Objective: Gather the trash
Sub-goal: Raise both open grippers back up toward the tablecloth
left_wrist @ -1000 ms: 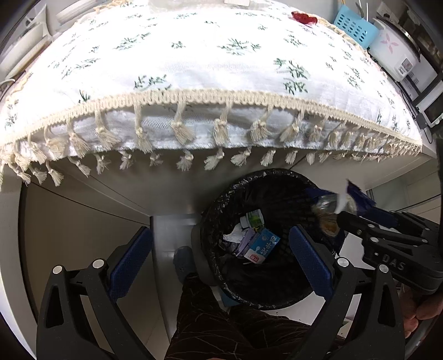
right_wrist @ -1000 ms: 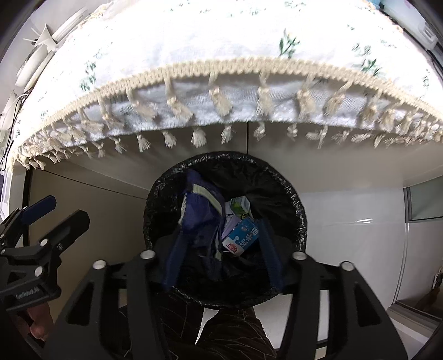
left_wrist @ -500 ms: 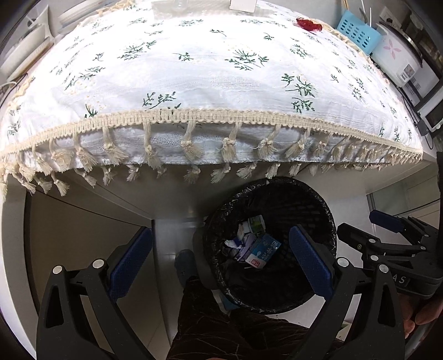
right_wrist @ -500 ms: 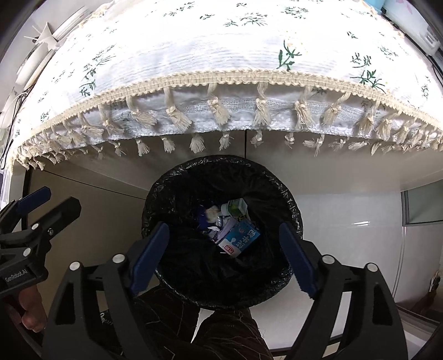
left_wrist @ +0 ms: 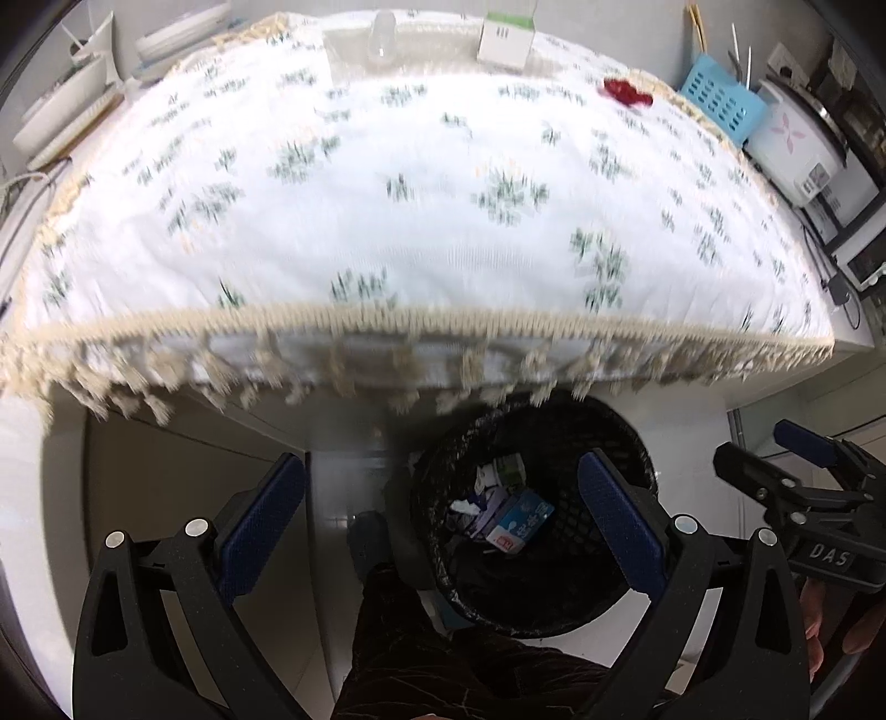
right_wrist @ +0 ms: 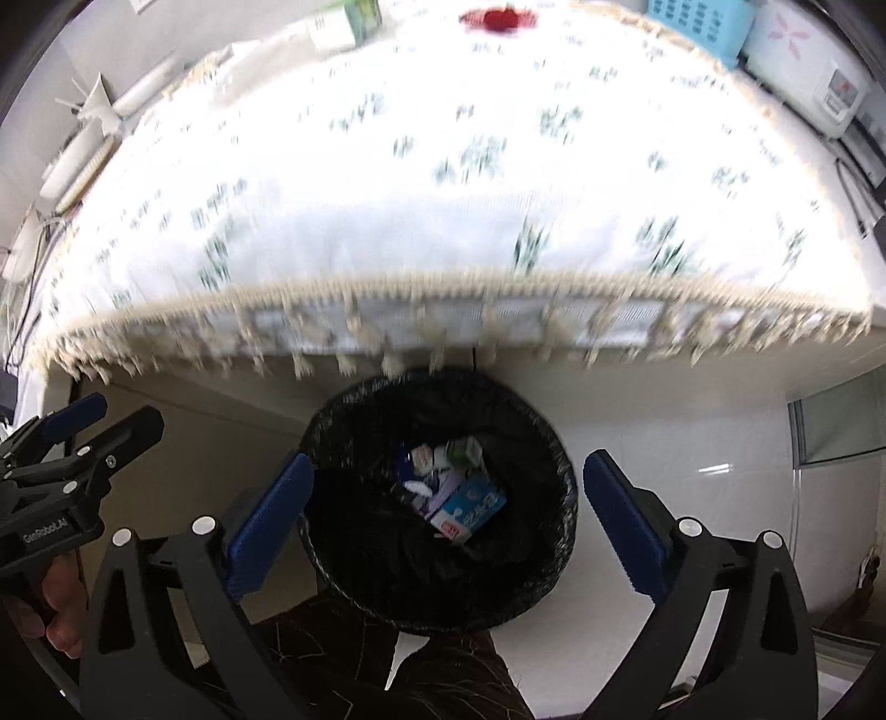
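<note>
A black mesh trash bin [left_wrist: 626, 448] [right_wrist: 559, 498] stands on the floor under the table edge, holding a blue-white carton [left_wrist: 520, 523] [right_wrist: 469, 507] and other wrappers. My left gripper [left_wrist: 440, 518] is open and empty above the bin's left side. My right gripper [right_wrist: 446, 515] is open and empty over the bin. A red piece of trash [left_wrist: 626, 91] [right_wrist: 498, 18] lies at the far side of the floral tablecloth [left_wrist: 415, 183] [right_wrist: 443, 166].
A white box [left_wrist: 506, 39] and a clear tray [left_wrist: 387, 47] stand at the table's far edge. A blue basket [left_wrist: 722, 102] and a rice cooker [left_wrist: 797, 149] stand at the right. My leg [left_wrist: 432, 653] is beside the bin.
The right gripper opened and dropped the dark blue wrapper into the bin. Both grippers have risen, so more of the tabletop shows.
</note>
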Tool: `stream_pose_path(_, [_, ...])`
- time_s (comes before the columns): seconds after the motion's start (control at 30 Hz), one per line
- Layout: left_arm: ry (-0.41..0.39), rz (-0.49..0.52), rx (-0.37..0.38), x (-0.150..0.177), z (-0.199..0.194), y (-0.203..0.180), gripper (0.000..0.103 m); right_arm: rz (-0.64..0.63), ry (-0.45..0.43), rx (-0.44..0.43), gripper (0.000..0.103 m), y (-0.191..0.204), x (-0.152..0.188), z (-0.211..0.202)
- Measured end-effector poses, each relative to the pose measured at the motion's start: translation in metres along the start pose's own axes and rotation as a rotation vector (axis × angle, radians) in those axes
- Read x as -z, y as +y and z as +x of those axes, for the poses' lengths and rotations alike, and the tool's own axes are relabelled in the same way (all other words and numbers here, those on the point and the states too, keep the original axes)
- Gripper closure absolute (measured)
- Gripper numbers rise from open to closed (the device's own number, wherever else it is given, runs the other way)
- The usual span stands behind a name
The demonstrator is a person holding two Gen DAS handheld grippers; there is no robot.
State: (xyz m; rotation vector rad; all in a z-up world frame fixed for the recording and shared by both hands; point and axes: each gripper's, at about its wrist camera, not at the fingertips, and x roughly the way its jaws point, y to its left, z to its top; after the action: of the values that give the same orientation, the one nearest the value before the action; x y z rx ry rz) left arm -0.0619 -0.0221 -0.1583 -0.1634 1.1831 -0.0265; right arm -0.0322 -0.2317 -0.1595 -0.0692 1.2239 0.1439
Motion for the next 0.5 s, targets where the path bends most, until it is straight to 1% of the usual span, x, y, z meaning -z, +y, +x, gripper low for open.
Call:
stream_pose_path(0.27, [-0.032,-0.008,0.003,-0.031,-0.024,0.003,0.006,0.004,-0.087,0.002,0.008,-0.004,-0.036,-0.039])
stream_pose_path(0.5, [-0.053,-0.028,-0.002,-0.066,-0.04,0.008,0.006,-0.008,-0.141,0.009,0.008,0.001,-0.069,-0.056])
